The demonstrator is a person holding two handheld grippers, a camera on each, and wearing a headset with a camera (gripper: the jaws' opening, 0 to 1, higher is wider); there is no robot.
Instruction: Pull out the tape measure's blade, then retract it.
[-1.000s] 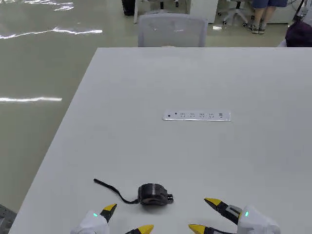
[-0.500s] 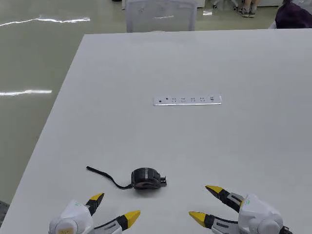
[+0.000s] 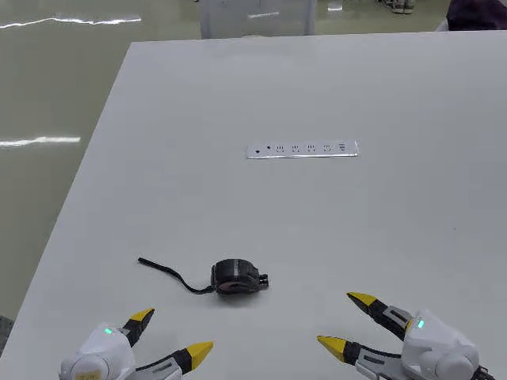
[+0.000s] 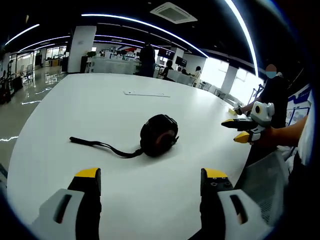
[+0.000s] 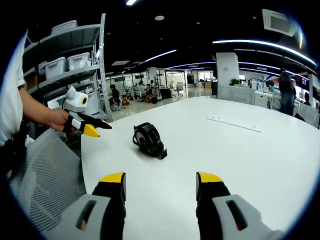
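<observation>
The black, round-cased tape measure [image 3: 235, 277] lies flat on the white table [image 3: 238, 95], near the front edge. Its thin black wrist strap [image 3: 166, 271] trails away toward 9 o'clock, and the small blade hook [image 3: 264, 279] points toward 3 o'clock.

It looks like a hard, compact plastic shell, probably dense for its size and smooth enough to skid or spin if pinched off-centre. The steel blade should be thin, springy and quick to snap back. The best hold seems to be across the case's two flat faces with one gripper, while the other pinches the hook tab. The limp strap gives no control.

The left gripper [image 3: 170, 332], with yellow-tipped jaws spread wide and empty, has the case at about 1 o'clock, close but apart. The right gripper [image 3: 346, 321], equally agape and holding nothing, has it at about 10 o'clock, somewhat farther off. A white power strip [image 3: 302, 150] lies well beyond, at 12 o'clock.
</observation>
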